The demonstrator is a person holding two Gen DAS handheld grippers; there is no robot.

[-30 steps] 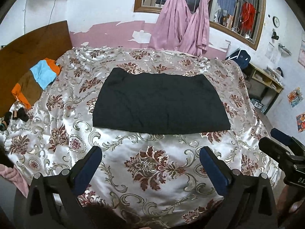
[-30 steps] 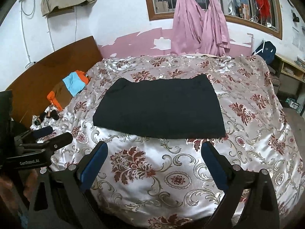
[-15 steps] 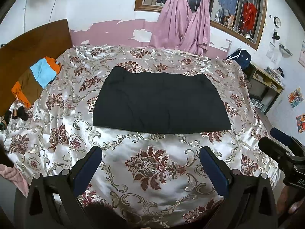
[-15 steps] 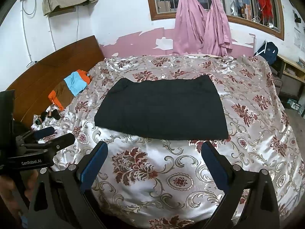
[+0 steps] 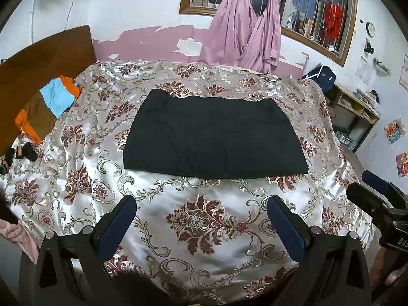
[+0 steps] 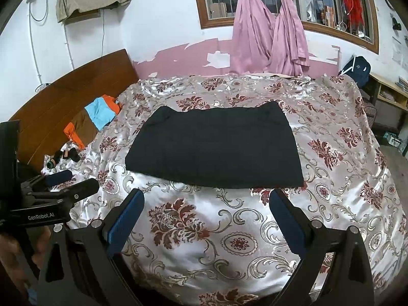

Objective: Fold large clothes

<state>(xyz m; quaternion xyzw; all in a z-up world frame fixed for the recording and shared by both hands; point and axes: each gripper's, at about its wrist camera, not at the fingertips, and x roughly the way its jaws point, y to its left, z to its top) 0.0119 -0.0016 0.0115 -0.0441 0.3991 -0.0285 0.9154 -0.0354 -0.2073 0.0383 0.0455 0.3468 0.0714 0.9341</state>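
Note:
A black garment (image 5: 211, 137) lies flat in a rough rectangle in the middle of the floral satin bedspread (image 5: 199, 229); it also shows in the right wrist view (image 6: 214, 148). My left gripper (image 5: 201, 211) is open and empty, held above the near edge of the bed, short of the garment. My right gripper (image 6: 206, 204) is open and empty, also at the near edge, its tips close to the garment's front hem. Each gripper shows at the side of the other's view: the right one (image 5: 377, 199), the left one (image 6: 61, 186).
Folded orange, blue and brown clothes (image 5: 48, 104) lie by the wooden headboard (image 6: 63, 97) at left. Small dark items (image 5: 23, 153) sit on the bed's left edge. Pink curtains (image 5: 244, 33) hang at the window. A shelf (image 5: 357, 112) stands at right.
Both views have shifted slightly; the garment sits a little nearer and lower in the right wrist view. Both grippers stay open and the garment has not moved.

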